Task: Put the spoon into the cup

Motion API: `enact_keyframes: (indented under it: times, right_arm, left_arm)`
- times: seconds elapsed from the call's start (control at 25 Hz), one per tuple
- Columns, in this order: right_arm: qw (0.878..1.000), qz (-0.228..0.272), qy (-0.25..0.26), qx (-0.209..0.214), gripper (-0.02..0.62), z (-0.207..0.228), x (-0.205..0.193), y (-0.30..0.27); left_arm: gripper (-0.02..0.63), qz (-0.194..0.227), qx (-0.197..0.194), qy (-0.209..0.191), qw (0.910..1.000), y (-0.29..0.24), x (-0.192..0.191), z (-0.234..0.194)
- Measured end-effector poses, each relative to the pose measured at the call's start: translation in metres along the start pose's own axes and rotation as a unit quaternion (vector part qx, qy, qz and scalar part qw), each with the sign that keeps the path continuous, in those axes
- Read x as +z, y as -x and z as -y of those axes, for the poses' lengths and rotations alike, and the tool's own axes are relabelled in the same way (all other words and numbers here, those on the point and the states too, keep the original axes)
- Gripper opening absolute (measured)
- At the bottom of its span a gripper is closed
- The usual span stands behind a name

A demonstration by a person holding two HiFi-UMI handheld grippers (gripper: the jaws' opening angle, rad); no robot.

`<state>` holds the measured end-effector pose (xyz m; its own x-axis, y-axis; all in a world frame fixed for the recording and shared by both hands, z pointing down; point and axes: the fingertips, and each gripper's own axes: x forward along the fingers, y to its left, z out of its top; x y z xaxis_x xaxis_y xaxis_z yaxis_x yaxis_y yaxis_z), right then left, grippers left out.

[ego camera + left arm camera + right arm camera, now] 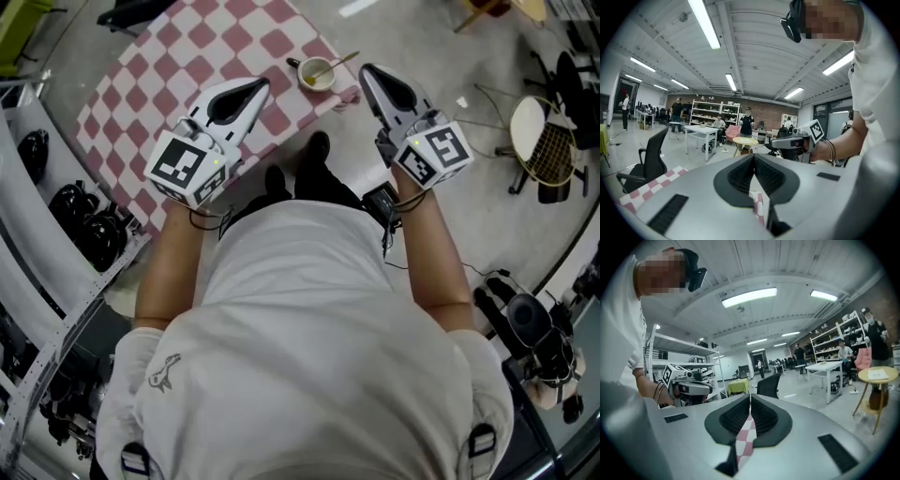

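Observation:
In the head view a small cup (317, 74) stands near the right edge of the checked tablecloth (187, 66). A spoon (339, 63) rests in the cup, its handle sticking out to the upper right. My left gripper (259, 86) is held up over the cloth's near edge, left of the cup, jaws shut and empty. My right gripper (367, 71) hangs just right of the cup, also shut on nothing. In the left gripper view the jaws of the left gripper (753, 158) meet. The right gripper view shows the right gripper (749, 398) closed the same way.
Black rounded objects (82, 225) sit on a rack at the left. A round stool and racket-like frame (541, 139) stand on the floor at the right. A black office chair (649, 159) and white tables (701, 133) with people lie beyond.

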<state>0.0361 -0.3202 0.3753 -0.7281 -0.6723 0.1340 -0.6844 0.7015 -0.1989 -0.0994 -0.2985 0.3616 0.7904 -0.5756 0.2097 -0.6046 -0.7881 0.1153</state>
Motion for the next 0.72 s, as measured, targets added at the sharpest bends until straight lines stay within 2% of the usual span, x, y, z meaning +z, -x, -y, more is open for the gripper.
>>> enact_keyframes:
  times: [0.28,0.56,0.72]
  right_arm:
    - [0.999,0.032,0.036,-0.008,0.037,-0.019,0.046,0.026]
    - [0.997,0.043,0.051,-0.026,0.037,-0.051,0.053,0.046]
    - [0.997,0.052,0.041,-0.03,0.037,-0.063,0.056,0.051]
  left_arm:
    - [0.014,0.034,0.013,-0.022,0.9991,0.03,0.04,0.002]
    - [0.014,0.048,0.017,-0.02,0.9985,0.067,0.046,0.011]
    - [0.014,0.051,0.02,-0.026,0.9982,0.081,0.052,0.008]
